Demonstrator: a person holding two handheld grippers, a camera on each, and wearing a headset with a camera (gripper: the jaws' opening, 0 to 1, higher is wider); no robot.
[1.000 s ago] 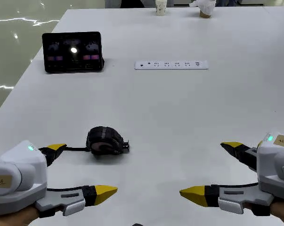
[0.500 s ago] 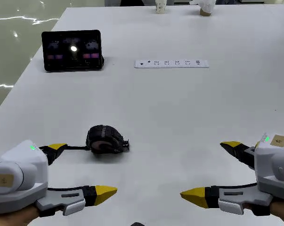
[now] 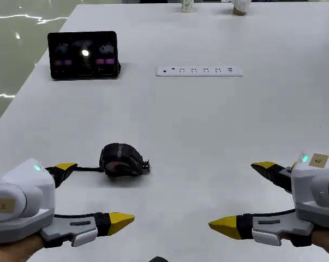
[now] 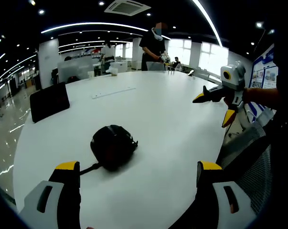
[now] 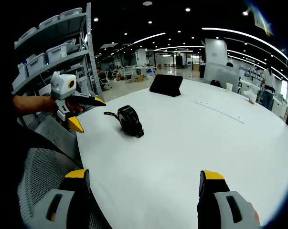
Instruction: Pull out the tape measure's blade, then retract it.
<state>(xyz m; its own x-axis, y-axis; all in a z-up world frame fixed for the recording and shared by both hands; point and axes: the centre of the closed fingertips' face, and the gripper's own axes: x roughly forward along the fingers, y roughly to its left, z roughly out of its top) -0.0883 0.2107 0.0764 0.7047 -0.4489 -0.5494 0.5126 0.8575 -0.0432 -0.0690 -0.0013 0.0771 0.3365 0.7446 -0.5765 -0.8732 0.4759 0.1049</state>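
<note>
— Anything different from a second ago?

— Barely. The whole head view has slid a little, which is the headset tipping, not the things moving. The black, rounded tape measure [image 3: 122, 160] lies on the white table [image 3: 208, 120] as it did. Its blade is fully in, and its small hook end is on the side towards the right gripper [image 3: 241, 194].

— And the grippers?

— The left gripper [image 3: 94, 192] sits where it was, jaws spread wide with nothing between them. The tape measure is just ahead of it, nearer its far jaw. The case's thin black wrist cord [image 3: 88, 170] runs back to that jaw's yellow tip; whether cord and tip touch I cannot tell. The right gripper may have crept a touch inward. It is equally wide open and empty, well apart from the case.

— So the task?

— Not begun, I'd judge, since neither gripper has closed on anything. The likely split is the left to pin the case and the right to come across and nip the hook.

— Anything else about?

— A dark tablet on a stand [image 3: 83, 56] and a white power strip [image 3: 199, 71], both far beyond the jaws.
</note>
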